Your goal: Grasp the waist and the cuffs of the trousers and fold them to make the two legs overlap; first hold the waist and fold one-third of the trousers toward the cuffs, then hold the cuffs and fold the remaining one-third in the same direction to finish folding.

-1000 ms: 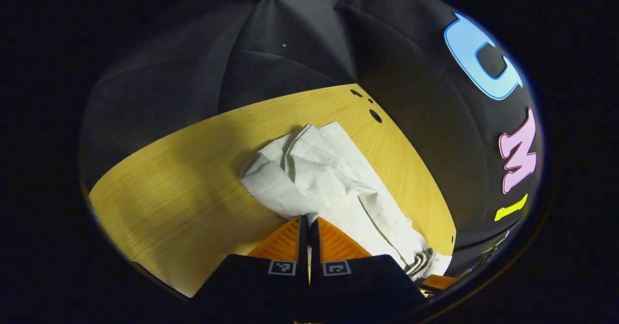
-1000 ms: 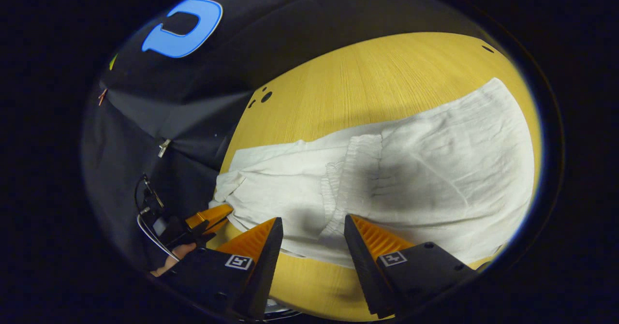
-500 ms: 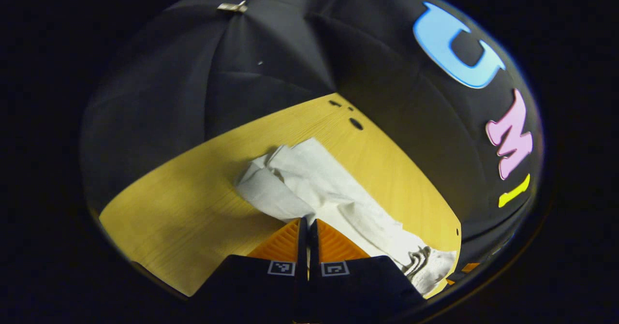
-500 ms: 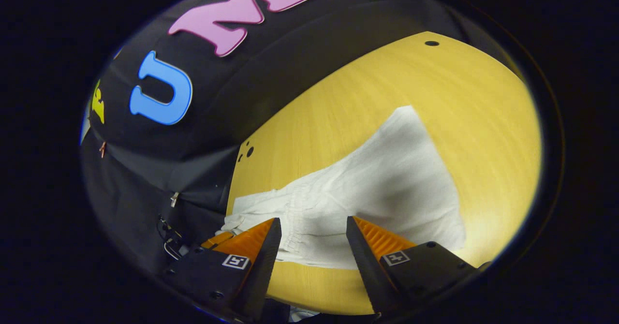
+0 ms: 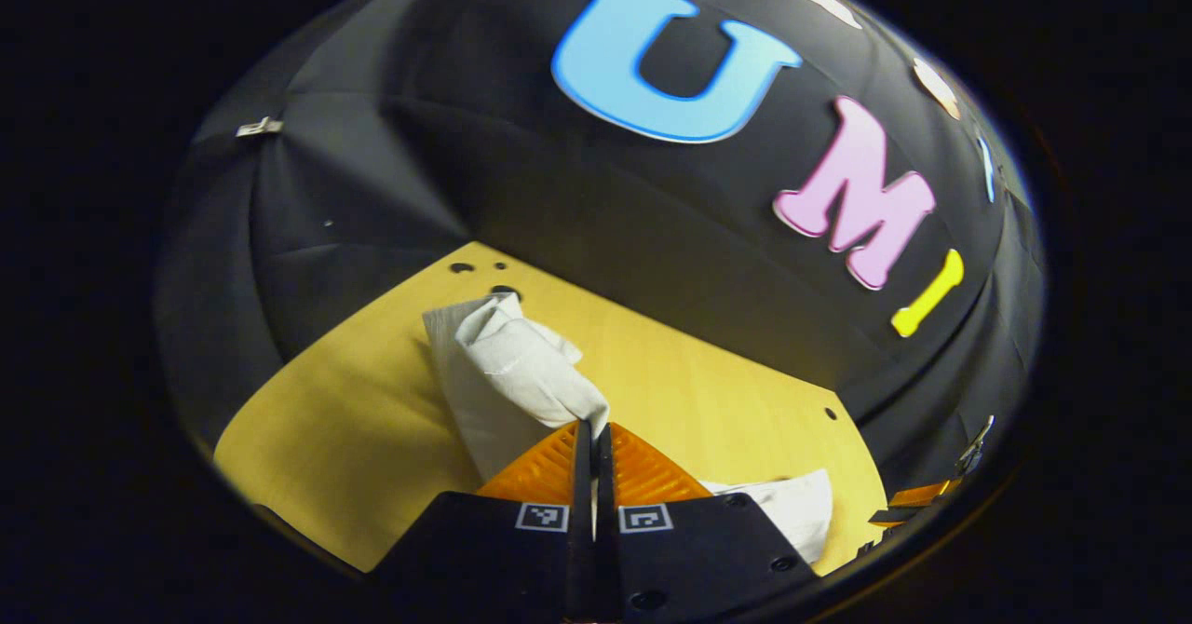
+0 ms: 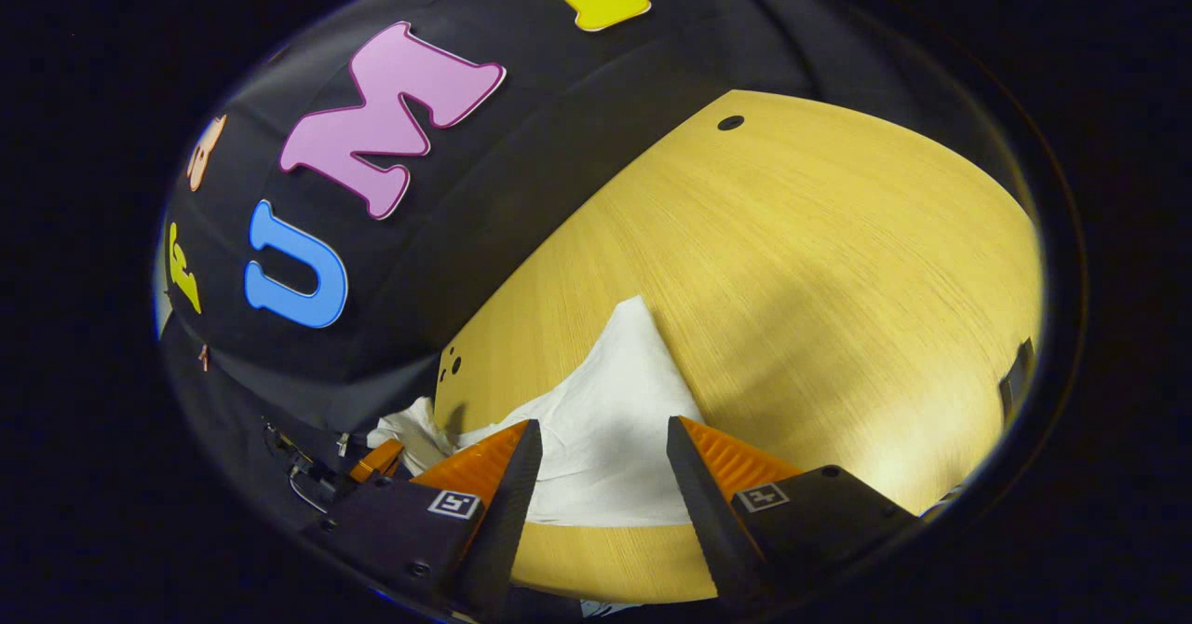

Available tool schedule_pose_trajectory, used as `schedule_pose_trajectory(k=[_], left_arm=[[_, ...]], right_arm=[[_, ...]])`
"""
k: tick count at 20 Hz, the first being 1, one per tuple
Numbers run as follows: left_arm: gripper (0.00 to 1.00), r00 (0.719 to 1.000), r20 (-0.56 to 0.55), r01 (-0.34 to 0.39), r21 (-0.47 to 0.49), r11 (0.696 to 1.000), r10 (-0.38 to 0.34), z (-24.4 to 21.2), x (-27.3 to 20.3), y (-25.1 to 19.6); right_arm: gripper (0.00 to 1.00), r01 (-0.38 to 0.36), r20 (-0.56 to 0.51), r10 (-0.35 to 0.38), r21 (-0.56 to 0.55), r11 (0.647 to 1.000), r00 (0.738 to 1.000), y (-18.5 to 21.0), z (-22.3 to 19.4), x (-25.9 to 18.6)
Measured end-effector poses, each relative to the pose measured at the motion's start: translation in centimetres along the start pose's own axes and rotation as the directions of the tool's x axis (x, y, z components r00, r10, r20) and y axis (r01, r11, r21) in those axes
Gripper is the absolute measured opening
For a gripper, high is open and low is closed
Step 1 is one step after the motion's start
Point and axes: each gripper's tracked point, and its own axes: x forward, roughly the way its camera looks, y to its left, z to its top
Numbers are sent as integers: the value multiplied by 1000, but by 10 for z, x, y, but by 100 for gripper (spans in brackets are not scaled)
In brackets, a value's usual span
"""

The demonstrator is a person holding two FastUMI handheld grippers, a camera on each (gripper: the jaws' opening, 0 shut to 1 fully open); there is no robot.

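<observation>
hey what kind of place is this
Probably a recording booth, not a home: black cloth wall, bare wooden table, and white trousers handled with a hand-held gripper.

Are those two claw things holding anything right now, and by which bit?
The left gripper pinches a bunched fold of the white cloth trousers; which part cannot be told. The right gripper is open, holding nothing.

A wooden table [image 6: 838,261] with a yellow, fine-grained top fills the near part of the booth. Small dark holes [image 5: 461,267] sit near its far corner, and one more hole [image 6: 730,123] lies by the far edge in the right gripper view. Black cloth [image 5: 391,177] walls rise behind, creased, held by a metal clip [image 5: 258,127]. Light glares off the tabletop.
</observation>
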Motion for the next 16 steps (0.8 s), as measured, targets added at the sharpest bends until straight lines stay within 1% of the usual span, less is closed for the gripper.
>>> schedule_pose_trajectory(k=[2, 4, 6, 9, 11, 13, 16], left_arm=[[5, 997, -14, 72, 41, 997, -72, -8, 2, -44], [5, 989, -51, 143, 90, 986, -139, -24, 5, -83], [5, 975, -98, 211, 141, 967, -198, -45, 4, -116], [5, 947, -173, 301, 184, 936, -271, -80, 0, -157], [5, 927, -228, 345, 213, 914, -297, -105, -6, -174], [5, 905, -282, 390, 251, 886, -318, -130, -8, -187], [6, 872, -358, 447, 308, 840, -333, -162, -14, -189]], right_arm=[[83, 9, 13, -9, 16, 1000, 1000, -12, 5, -7], [84, 17, 27, -18, 32, 999, 999, -22, 9, -14], [83, 23, 41, -25, 48, 999, 999, -30, 15, -22], [84, 36, 65, -40, 70, 997, 997, -43, 19, -34], [84, 45, 81, -52, 87, 995, 995, -51, 24, -40], [84, 55, 95, -65, 100, 993, 993, -58, 27, -47], [84, 68, 112, -81, 115, 991, 990, -67, 29, -55]])
